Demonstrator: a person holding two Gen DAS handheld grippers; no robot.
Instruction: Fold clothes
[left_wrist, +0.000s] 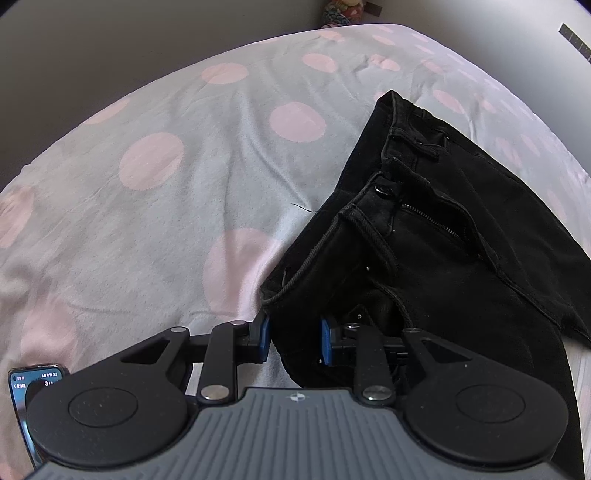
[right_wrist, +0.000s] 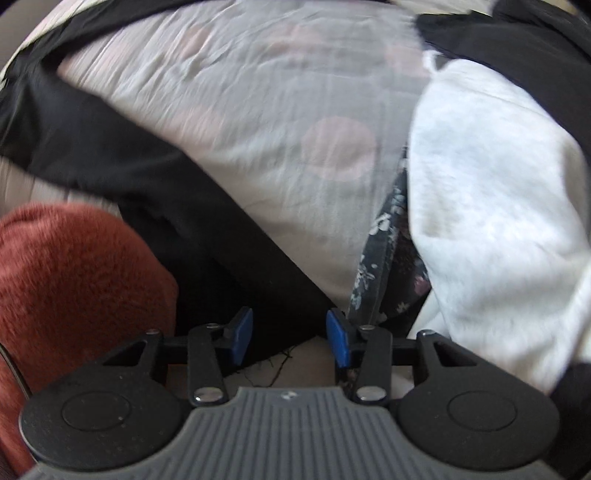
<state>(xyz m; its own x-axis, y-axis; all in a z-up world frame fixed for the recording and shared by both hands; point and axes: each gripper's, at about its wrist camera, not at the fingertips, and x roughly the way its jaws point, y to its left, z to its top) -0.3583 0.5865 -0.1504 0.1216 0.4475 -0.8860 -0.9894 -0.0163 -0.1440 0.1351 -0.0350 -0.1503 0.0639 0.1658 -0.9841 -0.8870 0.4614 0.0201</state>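
Observation:
Black jeans (left_wrist: 436, 236) lie on the polka-dot bedsheet (left_wrist: 177, 155), waistband toward the left, button and open zipper showing. My left gripper (left_wrist: 294, 341) is open, its blue pads on either side of the near waistband corner, not closed on it. In the blurred right wrist view, a black trouser leg (right_wrist: 155, 192) runs diagonally across the sheet (right_wrist: 266, 122) to my right gripper (right_wrist: 290, 338), which is open with the frayed hem lying between its pads.
A phone (left_wrist: 27, 387) lies at the lower left by the left gripper. A red fuzzy garment (right_wrist: 74, 280), a white garment (right_wrist: 495, 206) and a dark floral one (right_wrist: 384, 258) lie around the right gripper. Grey wall lies beyond the bed.

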